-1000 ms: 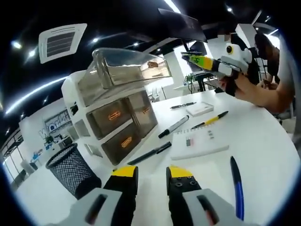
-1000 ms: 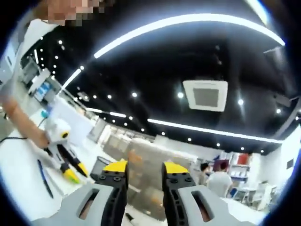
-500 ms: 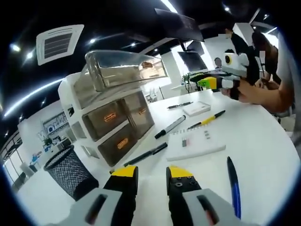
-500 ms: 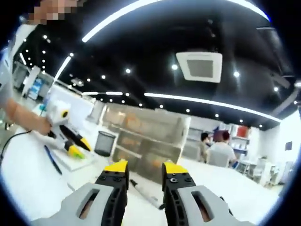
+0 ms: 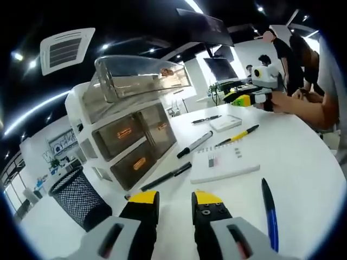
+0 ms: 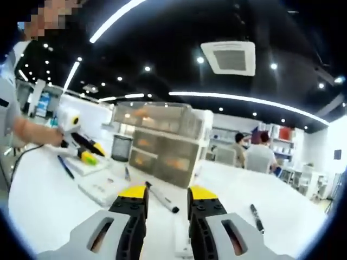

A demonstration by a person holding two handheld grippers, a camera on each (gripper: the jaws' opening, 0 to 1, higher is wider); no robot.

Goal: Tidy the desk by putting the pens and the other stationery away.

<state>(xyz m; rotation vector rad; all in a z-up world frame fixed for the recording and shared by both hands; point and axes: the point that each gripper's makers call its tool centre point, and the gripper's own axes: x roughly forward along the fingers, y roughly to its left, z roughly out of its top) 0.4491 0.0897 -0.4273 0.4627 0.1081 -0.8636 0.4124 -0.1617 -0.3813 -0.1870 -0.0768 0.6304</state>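
Apparently nothing is stowed yet: both the left claw [image 5: 174, 199] and right claw [image 6: 167, 194] hang slightly parted and empty, while pens [image 5: 269, 214] and markers [image 5: 194, 144] lie loose on the tabletop [image 5: 303, 157] beside the drawers [image 5: 130, 143].

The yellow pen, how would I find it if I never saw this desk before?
Start at the see-through drawer unit on the white desk. In front lies a white notepad; just beyond its far edge is the yellow pen. It's the one pen with a yellow barrel; its neighbours are black or blue.
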